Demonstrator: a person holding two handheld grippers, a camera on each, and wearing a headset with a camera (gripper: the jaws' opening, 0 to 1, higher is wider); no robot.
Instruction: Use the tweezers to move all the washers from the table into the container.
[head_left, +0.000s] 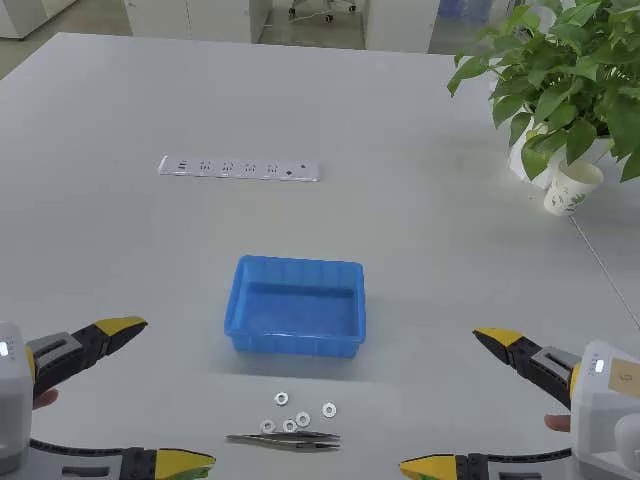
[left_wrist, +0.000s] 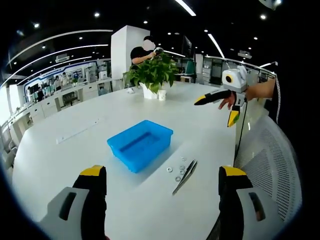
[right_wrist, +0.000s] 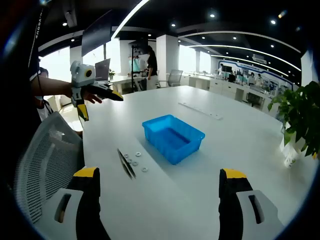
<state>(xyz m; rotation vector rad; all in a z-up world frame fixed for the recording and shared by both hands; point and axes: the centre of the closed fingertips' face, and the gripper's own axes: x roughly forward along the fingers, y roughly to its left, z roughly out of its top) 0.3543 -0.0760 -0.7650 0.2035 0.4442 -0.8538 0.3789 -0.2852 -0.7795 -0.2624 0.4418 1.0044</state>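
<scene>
A blue container (head_left: 300, 263) stands empty at the table's middle. Just in front of it lie several small metal washers (head_left: 303, 418), with the tweezers (head_left: 283, 438) flat on the table along their near side. My left gripper (head_left: 172, 392) hovers open at the lower left, and my right gripper (head_left: 442, 400) hovers open at the lower right; both are apart from the tweezers. In the left gripper view the container (left_wrist: 140, 142), washers (left_wrist: 177, 172) and tweezers (left_wrist: 185, 176) lie ahead of my open jaws. The right gripper view has the container (right_wrist: 172, 137), washers (right_wrist: 135, 159) and tweezers (right_wrist: 126, 163).
A white power strip (head_left: 240, 168) lies beyond the container. A potted plant (head_left: 565, 70) and a paper cup (head_left: 572, 188) stand at the far right, with a thin cable running down the table. A mesh chair (right_wrist: 45, 165) sits at the table's near edge.
</scene>
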